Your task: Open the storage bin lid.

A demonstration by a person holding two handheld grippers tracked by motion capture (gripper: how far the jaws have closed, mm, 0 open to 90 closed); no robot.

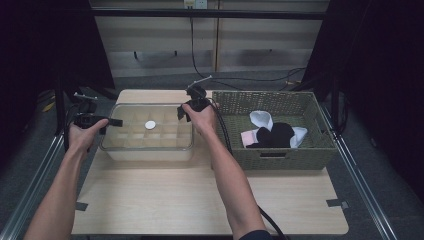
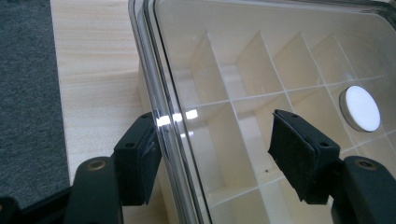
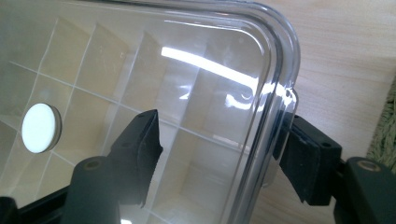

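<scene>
A clear plastic box (image 1: 131, 143) with a grid of compartments and a see-through lid (image 2: 261, 56) stands on the wooden table (image 1: 200, 200). A white round disc (image 1: 150, 124) sits at the lid's middle. My left gripper (image 1: 112, 122) is at the box's left edge. In the left gripper view its jaws (image 2: 215, 135) straddle the lid's rim, one pad against the outer edge and the other hovering over the lid. My right gripper (image 1: 184, 112) is at the box's far right corner. Its jaws (image 3: 219, 135) straddle that rounded corner, with the pads apart from it.
A woven basket (image 1: 280, 100) stands right of the box and holds a white sock (image 1: 261, 118), a black one (image 1: 277, 135) and a pink one (image 1: 248, 137). Bare tabletop lies in front of the box. Cables trail behind the table's far edge.
</scene>
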